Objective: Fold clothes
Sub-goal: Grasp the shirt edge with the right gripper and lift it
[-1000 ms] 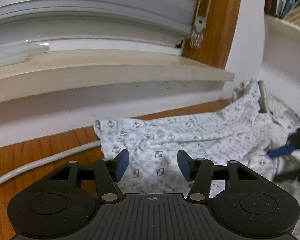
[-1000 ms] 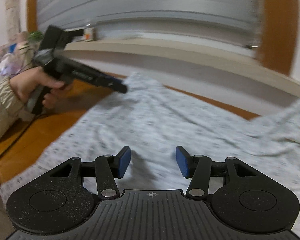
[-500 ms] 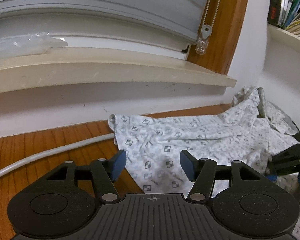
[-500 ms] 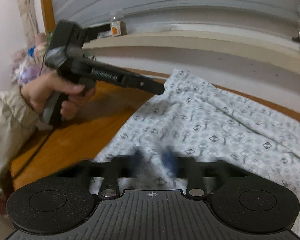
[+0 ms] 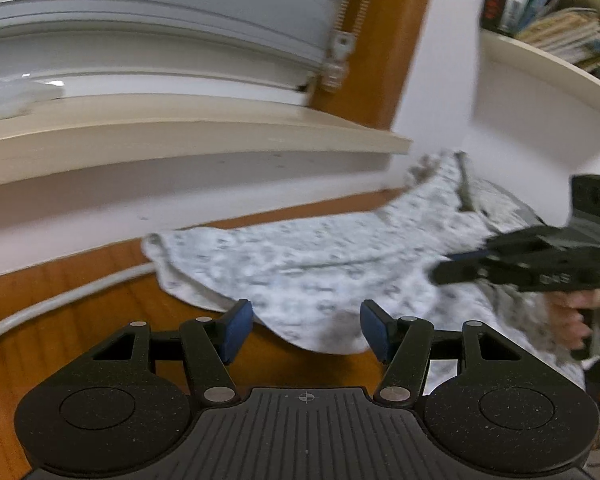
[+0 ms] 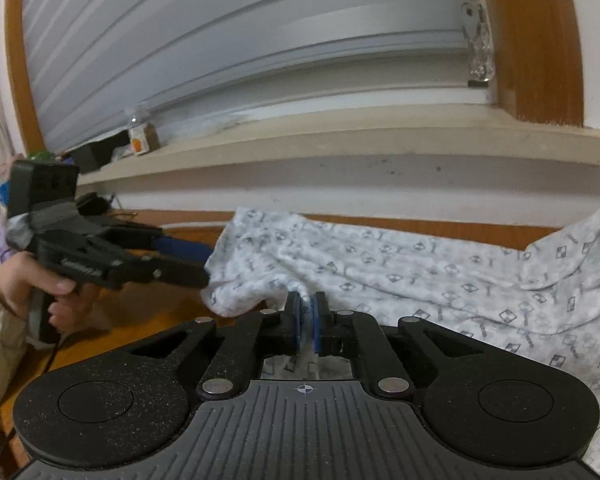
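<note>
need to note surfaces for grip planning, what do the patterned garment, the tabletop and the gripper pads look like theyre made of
Patterned garment: thin, soft woven cloth, probably cotton, matte; it wrinkles and bunches readily.
Tabletop: wood or wood veneer, orange-brown with visible grain and a slight sheen.
Right gripper pads: blue, rubbery-looking, matte, closing on a fold of the garment; the exact material can't be confirmed.

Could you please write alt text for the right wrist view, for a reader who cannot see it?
The right tool has its blue pads pinched on a fold of the white patterned cotton garment spread over the orange wooden table. At left, a hand holds the left tool at the garment's edge, below a beige windowsill.
</note>
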`<state>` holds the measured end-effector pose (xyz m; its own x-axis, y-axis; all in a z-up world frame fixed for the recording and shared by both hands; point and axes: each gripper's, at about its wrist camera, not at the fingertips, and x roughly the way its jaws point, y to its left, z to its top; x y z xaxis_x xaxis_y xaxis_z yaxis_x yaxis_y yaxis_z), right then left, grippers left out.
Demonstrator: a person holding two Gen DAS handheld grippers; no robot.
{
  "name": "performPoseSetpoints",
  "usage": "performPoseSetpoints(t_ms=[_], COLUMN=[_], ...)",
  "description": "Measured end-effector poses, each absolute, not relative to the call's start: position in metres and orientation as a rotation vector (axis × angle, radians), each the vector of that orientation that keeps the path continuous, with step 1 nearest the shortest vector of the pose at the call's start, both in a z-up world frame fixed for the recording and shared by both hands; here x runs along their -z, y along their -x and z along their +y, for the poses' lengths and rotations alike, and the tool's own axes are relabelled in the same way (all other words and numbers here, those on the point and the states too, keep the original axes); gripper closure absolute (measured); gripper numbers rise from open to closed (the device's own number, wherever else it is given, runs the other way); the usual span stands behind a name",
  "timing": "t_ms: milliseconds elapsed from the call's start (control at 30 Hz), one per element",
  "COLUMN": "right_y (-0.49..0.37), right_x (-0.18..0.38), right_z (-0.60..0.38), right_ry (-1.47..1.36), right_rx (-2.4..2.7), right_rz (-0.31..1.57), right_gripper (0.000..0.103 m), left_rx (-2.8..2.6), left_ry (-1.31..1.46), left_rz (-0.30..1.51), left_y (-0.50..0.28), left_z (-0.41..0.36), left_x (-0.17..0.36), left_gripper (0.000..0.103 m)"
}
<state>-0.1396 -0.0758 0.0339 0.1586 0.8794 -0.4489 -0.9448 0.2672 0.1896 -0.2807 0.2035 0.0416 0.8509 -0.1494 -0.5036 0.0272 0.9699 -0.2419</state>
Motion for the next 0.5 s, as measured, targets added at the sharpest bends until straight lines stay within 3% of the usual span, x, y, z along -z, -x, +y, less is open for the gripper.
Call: performPoseSetpoints(t_ms=[233,300,367,500], right_y=[0.133,0.128,0.127,0.139], right_x=[-0.037,-0.036,-0.036,-0.039], right_z=[-0.083,-0.084,-0.086,-0.095], right_ry=[0.081,0.073,0.073,0.153], right_rx=[-1.257,-1.246,-1.248,-1.299], right_rz=[0.478,0.513,0.543,0.514], right_gripper=[0.095,0.088,0.072,0.069], left_rx=[0.103,0.103,0.097,0.076], left_ry=[0.245,0.243,0.239,0.24], left_rz=[0.579,0.586,0.595,0.607], left_y=[0.277,0.276,0.275,0.272], left_z=[0.204,0.204,0.204,0.206], left_x=[-0.034,-0.033,-0.032,-0.03], left_gripper=[0.039,0.038,0.037,0.037])
